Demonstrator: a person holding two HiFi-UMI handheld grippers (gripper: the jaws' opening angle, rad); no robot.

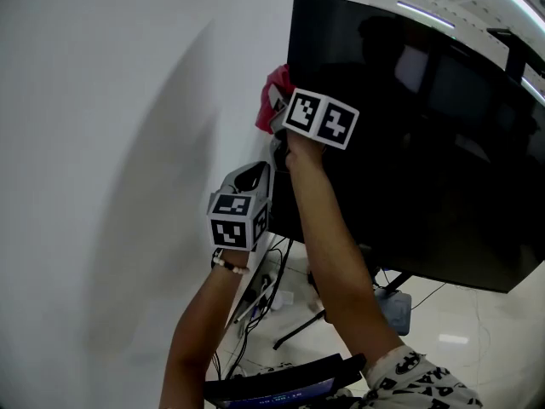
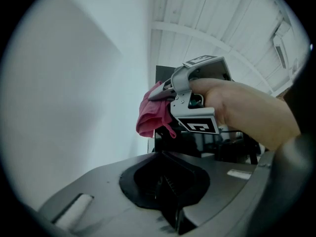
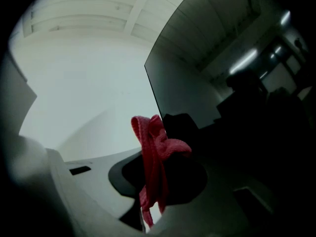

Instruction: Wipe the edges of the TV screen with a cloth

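Note:
The black TV screen (image 1: 426, 143) hangs beside a white wall. My right gripper (image 1: 275, 109) is shut on a bunched red cloth (image 1: 272, 92) and holds it against the screen's left edge, near the top corner. In the right gripper view the cloth (image 3: 150, 137) sticks out from between the jaws of the right gripper (image 3: 156, 174), right at the TV's edge (image 3: 157, 98). My left gripper (image 1: 255, 174) is lower down, beside the same edge. Its jaws look shut with nothing in them (image 2: 170, 194). The left gripper view looks up at the cloth (image 2: 149, 116) and the right gripper (image 2: 170, 94).
The white wall (image 1: 111, 143) fills the left side. Below the TV are cables and a stand leg (image 1: 294, 326), a pale blue object (image 1: 396, 309) on the shiny floor, and a dark device (image 1: 272, 388) at the bottom edge.

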